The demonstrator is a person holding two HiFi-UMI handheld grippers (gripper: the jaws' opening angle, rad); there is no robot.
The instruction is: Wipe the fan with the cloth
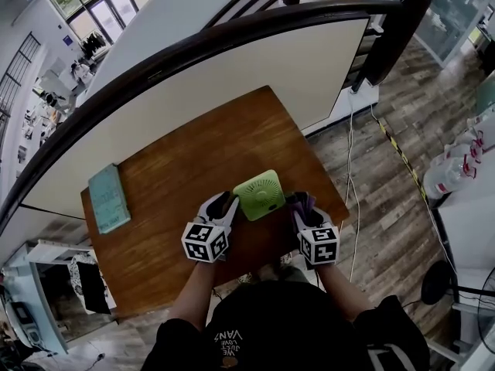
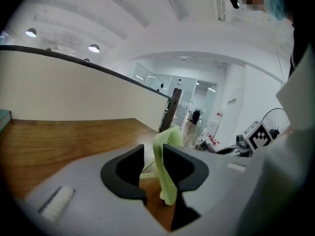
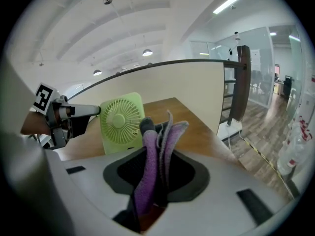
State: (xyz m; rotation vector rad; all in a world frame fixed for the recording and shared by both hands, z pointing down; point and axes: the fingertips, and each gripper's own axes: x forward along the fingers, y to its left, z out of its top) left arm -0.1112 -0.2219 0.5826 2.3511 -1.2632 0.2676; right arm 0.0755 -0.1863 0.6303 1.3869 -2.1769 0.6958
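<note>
A small light-green fan [image 1: 260, 194] stands upright on the wooden table [image 1: 178, 168], near its front edge. My left gripper [image 1: 226, 205] is at the fan's left edge. In the left gripper view the fan [image 2: 166, 173] shows edge-on between the jaws of that gripper [image 2: 153, 163], close against the right pad, with a gap to the left pad. My right gripper [image 1: 300, 205] is just right of the fan, shut on a folded purple cloth [image 3: 147, 181] that sticks up out of the jaws [image 3: 155, 166]. The fan's grille [image 3: 120, 122] faces the cloth, a short way apart.
A teal book [image 1: 109, 198] lies at the table's left side. A cream partition with a dark rail [image 1: 232, 76] runs behind the table. A cable [image 1: 349, 153] trails over the wood floor to the right, and bottles [image 1: 456, 168] stand further right.
</note>
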